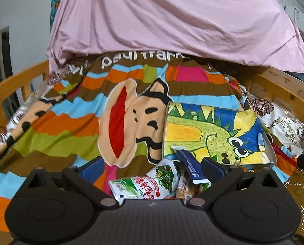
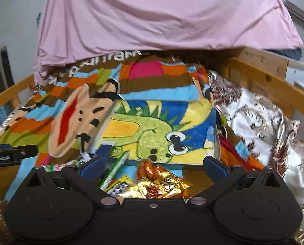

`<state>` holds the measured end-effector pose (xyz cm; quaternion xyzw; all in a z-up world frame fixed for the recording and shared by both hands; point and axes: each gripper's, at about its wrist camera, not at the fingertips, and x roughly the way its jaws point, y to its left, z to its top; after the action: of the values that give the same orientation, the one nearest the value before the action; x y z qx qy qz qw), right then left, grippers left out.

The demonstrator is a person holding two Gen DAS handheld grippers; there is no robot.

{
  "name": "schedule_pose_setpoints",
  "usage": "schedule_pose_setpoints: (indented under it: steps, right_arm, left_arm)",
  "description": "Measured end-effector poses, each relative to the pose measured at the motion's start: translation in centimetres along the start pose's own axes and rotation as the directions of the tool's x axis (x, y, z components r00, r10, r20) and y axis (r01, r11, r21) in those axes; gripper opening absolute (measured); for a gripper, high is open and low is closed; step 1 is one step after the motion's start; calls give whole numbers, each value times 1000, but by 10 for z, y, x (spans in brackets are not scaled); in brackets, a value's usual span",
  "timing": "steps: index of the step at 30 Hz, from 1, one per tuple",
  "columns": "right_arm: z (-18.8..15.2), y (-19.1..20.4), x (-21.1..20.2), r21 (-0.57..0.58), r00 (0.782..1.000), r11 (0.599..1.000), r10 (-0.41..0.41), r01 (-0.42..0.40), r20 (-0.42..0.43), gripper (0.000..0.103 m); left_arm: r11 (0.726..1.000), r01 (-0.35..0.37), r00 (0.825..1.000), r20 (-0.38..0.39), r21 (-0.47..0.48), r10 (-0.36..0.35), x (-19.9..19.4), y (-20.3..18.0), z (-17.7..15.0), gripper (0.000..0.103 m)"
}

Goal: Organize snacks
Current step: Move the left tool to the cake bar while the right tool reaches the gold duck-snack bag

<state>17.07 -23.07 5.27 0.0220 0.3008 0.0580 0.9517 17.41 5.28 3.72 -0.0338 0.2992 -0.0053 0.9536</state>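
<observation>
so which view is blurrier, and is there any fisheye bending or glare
Right wrist view is softer: the tray's left edge and the green stick pack smear with motion. Left wrist view is crisper, print on the green snack bag shows sharply. Both bend the wooden bed rail into curves and darken at corners. Glare only on the gold wrapper.

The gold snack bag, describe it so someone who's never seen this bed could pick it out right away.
Find the tray lined with a green dinosaur drawing on the striped blanket. Just in front of its near edge lies the gold snack bag, between the open right gripper's fingers. It alone is crinkled shiny gold-orange foil; the packets beside it are green and white.
</observation>
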Motion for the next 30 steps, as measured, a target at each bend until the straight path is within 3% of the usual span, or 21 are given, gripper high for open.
schedule_pose_setpoints:
  steps: [3,7,12,17,22,30]
  right_arm:
    - [-13,-7,21,23,1000,1000,1,0,-31,103]
    - [-31,-11,50,48,987,998,54,-47,-150,103]
    - [-47,-8,79,57,953,992,125,-114,-276,103]
    - [-57,-10,103,80,916,989,146,-124,-375,103]
    - [-60,-19,116,119,906,989,133,-92,-403,103]
    - [-52,-26,128,204,916,978,129,-54,-379,102]
  left_arm:
    - [999,32,999,-19,-41,-33,17,7,-7,103]
    - [995,64,996,-62,-81,-70,38,12,-18,103]
    - [992,109,981,-157,-63,-118,52,10,-34,103]
    - [987,161,967,-199,-18,-161,61,2,-43,103]
    - [976,212,954,-227,50,-196,74,-7,-56,103]
    - [964,225,960,-200,139,-195,82,-27,-66,103]
